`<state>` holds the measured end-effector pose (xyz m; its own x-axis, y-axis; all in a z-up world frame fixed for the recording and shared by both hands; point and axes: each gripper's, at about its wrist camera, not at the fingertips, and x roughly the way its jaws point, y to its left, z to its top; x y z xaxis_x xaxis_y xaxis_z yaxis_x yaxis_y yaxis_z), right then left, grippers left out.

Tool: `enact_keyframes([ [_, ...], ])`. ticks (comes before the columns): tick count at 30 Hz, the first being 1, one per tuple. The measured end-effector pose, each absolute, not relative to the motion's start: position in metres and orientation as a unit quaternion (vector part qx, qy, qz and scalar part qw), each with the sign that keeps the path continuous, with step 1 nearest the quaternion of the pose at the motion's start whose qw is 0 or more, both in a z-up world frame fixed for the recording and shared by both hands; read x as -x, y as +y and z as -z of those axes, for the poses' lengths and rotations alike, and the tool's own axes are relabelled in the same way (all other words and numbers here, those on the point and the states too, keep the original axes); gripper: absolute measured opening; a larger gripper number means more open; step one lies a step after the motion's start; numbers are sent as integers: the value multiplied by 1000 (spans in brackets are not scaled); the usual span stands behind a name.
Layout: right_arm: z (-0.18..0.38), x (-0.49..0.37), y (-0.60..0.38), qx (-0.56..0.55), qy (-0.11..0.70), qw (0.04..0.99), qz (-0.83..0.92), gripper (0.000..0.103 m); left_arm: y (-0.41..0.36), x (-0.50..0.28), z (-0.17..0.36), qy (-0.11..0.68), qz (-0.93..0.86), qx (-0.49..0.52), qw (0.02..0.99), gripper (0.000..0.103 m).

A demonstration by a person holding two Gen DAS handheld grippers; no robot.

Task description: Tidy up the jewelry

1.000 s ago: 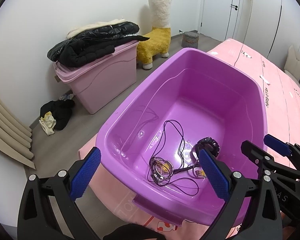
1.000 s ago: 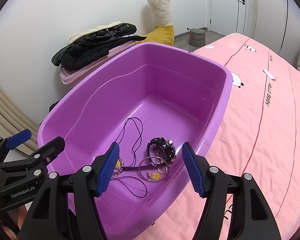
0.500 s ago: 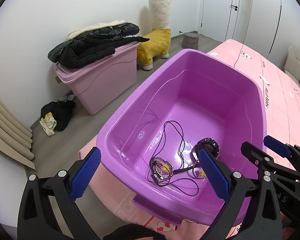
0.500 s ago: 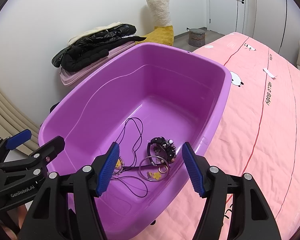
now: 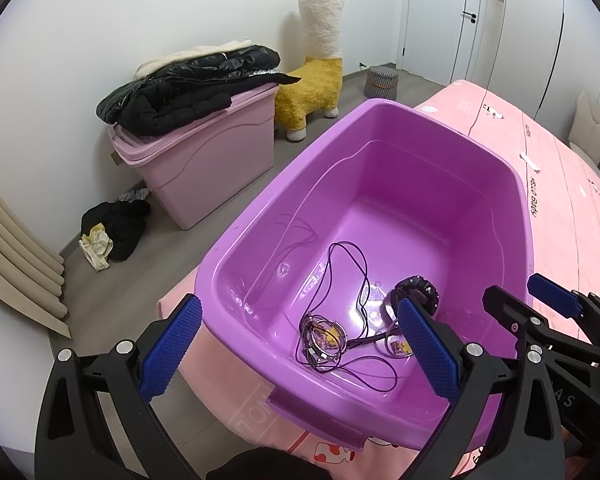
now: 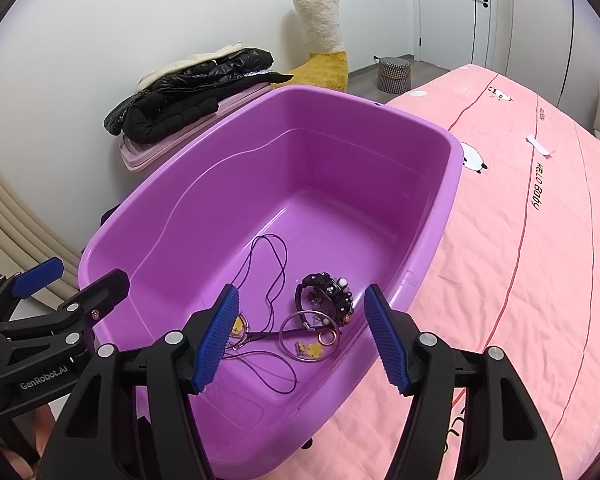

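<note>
Lying tangled in the tub's (image 6: 428,240) near end, the jewelry (image 6: 316,320) looks light, slippery and snag-prone; take the stiff bangle's rim. Both tongs, left (image 5: 296,348) and right (image 6: 300,336), hover released.

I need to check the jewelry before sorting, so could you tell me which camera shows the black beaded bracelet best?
The right wrist view: the black beaded bracelet lies fully visible in the purple tub. In the left wrist view, a blue pad partly hides it.
</note>
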<state>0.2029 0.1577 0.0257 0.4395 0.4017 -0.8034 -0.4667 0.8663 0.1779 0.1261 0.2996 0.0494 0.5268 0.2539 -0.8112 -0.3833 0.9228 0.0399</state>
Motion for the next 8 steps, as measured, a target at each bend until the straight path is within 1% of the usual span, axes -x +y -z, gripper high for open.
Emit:
enact_keyframes([
  [8,-26,-202,156,32,464,847,-256,62,303,-126,-50,454,-186,80,868,97],
])
